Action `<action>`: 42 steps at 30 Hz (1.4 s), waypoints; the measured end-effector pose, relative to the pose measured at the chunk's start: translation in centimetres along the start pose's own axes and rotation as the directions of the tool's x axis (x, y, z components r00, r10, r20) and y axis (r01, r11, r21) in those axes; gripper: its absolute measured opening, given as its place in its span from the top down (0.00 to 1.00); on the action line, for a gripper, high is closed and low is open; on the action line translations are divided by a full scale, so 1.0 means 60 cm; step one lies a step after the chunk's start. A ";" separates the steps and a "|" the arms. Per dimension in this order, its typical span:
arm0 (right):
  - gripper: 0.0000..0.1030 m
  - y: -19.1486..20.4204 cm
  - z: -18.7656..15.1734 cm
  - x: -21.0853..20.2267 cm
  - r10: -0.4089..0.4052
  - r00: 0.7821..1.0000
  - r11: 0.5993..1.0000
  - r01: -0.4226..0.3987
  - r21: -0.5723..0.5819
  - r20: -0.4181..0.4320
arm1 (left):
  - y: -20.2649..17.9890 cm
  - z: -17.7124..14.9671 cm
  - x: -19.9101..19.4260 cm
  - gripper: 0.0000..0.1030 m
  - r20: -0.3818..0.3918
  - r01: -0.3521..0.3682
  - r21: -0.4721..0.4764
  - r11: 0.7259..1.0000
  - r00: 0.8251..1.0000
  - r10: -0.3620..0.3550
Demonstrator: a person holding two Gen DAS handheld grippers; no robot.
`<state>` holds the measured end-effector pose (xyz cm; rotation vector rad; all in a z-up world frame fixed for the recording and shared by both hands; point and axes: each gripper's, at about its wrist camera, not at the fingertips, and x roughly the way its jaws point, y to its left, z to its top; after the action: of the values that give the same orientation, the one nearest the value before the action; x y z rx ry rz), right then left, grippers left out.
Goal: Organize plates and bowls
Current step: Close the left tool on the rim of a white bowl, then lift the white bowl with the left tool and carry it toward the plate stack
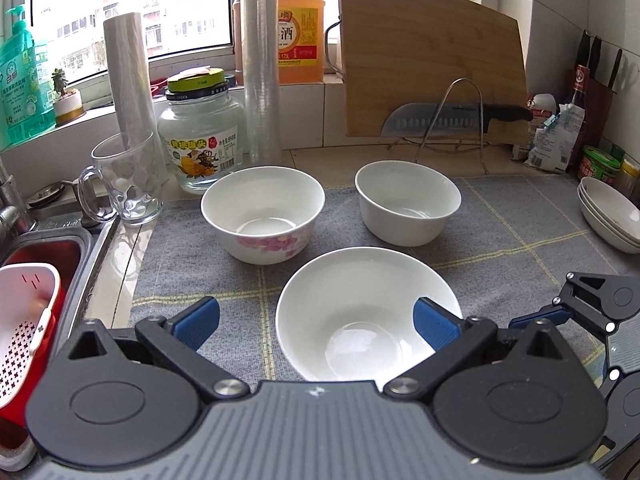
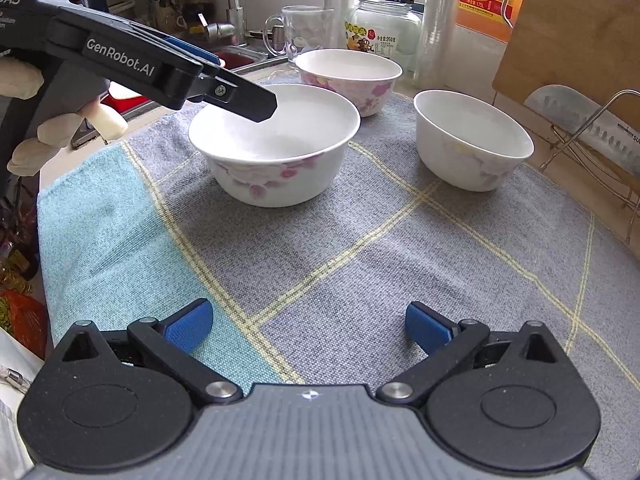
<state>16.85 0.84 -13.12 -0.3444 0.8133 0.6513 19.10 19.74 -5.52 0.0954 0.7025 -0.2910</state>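
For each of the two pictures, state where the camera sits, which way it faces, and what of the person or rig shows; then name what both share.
Left wrist: on the left gripper, facing the window, over the nearest bowl; right gripper at the edge.
Right wrist: on the right gripper, facing the sink; left gripper and gloved hand show.
Shared: three bowls, grey cloth.

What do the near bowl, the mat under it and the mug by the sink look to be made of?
Near bowl: glazed white ceramic, probably porcelain; glossy reflections inside.
Mat: woven cloth, matte; visible weave and stitched yellow lines.
Mug: clear glass, seemingly; see-through, with a thick handle.
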 end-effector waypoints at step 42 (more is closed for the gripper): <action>0.17 0.031 0.108 0.041 0.009 0.996 0.989 0.005 -0.146 0.094 | 0.026 0.017 0.055 0.48 -0.163 0.189 0.057 0.980 0.970 -0.178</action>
<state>20.50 6.60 -10.87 -0.4424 0.6775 0.7259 22.55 20.27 -6.90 0.1235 0.8598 -0.4906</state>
